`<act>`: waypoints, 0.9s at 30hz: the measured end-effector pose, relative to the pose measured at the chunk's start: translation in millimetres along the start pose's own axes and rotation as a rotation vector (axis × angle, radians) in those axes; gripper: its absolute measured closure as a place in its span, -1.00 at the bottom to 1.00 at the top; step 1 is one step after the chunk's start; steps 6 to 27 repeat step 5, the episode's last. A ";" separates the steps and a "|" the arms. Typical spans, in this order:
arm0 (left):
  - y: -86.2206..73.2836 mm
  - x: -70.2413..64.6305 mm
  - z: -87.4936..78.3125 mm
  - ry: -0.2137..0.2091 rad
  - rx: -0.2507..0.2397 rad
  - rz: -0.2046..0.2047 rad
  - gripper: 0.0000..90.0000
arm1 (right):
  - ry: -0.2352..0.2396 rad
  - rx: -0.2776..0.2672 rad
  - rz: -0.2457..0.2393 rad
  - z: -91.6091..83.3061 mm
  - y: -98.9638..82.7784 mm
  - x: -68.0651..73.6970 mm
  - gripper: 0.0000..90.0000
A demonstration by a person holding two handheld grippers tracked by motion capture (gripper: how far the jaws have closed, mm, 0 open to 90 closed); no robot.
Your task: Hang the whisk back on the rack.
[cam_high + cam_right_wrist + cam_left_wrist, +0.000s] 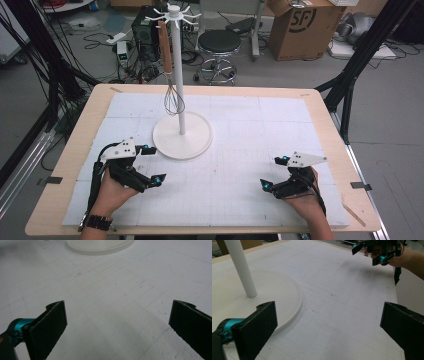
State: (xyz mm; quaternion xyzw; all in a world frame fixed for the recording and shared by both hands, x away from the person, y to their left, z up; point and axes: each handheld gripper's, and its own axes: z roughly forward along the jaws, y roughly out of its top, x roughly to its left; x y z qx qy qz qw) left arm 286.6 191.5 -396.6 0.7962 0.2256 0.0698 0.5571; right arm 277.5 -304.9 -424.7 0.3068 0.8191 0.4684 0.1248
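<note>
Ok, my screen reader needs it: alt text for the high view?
A whisk hangs from a white stand on a gridded table. Nearer the camera, the left gripper and right gripper are held open, holding nothing.

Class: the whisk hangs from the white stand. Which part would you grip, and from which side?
Grip the whisk on its wooden handle, just above the wires. It hangs upright on the pole's left, so come level from the left with the open left gripper; the straight handle probably suits flat jaws better than springy wires.

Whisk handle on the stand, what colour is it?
Brown, like wood; the whisk handle hanging from the white stand shows best in the high view.
</note>
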 end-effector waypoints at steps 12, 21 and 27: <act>-0.4 1.0 -0.4 0.000 0.000 -0.004 -0.96 | 0.000 0.004 -0.007 1.3 0.1 0.3 -0.99; -0.4 1.0 -0.4 0.000 0.000 -0.004 -0.96 | 0.000 0.004 -0.007 1.3 0.1 0.3 -0.99; -0.4 1.0 -0.4 0.000 0.000 -0.004 -0.96 | 0.000 0.004 -0.007 1.3 0.1 0.3 -0.99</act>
